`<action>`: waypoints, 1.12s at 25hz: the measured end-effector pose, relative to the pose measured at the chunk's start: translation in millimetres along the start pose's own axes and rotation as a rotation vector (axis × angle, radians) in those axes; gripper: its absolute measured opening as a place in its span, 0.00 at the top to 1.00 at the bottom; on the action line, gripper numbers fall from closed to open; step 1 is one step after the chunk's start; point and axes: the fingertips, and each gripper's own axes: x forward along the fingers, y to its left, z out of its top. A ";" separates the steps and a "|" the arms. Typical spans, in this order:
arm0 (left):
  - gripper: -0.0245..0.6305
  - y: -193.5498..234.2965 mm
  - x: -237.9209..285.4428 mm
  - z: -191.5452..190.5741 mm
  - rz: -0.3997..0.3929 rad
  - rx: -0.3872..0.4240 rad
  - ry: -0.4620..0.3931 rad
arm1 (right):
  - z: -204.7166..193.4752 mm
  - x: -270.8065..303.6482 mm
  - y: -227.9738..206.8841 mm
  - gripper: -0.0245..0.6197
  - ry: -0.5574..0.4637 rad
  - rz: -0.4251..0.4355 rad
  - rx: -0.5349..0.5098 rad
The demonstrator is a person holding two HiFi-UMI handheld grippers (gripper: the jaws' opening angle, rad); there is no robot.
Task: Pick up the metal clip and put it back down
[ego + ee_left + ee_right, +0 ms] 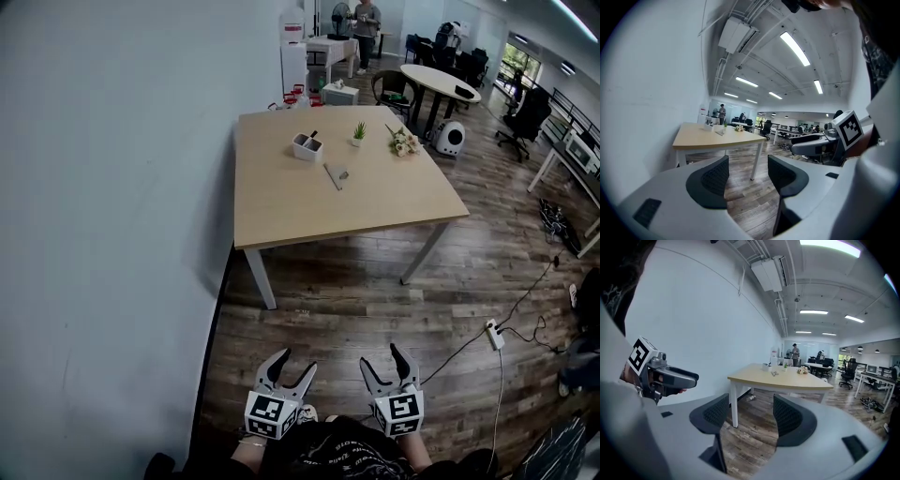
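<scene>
A small metal clip [344, 174] lies near the middle of a light wooden table [281, 211], next to a thin grey strip [333, 177]. Both grippers are held low in front of the person's body, well short of the table and over the wooden floor. The left gripper [294, 365] is open with nothing between its jaws, and so is the right gripper [382, 358]. The left gripper view looks past open empty jaws [747, 171] toward the table [698, 138]. In the right gripper view the jaws [751, 411] are also open and the table [787, 380] stands ahead.
On the table stand a white holder [307, 146], a small potted plant [359, 133] and a bunch of flowers [404, 142]. A white wall [112, 187] runs along the left. A power strip with cables [494, 334] lies on the floor at right. Office furniture and a person stand far back.
</scene>
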 end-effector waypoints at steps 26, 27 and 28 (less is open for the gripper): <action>0.58 74.9 110.7 29.2 0.116 -0.051 0.020 | 21.7 138.4 -72.5 0.50 0.025 0.055 -0.049; 0.58 77.0 121.5 34.5 0.121 -0.038 0.021 | 27.3 147.8 -80.9 0.50 0.020 0.061 -0.048; 0.58 78.2 131.9 39.7 0.125 -0.019 0.025 | 33.4 156.7 -88.7 0.50 0.014 0.069 -0.045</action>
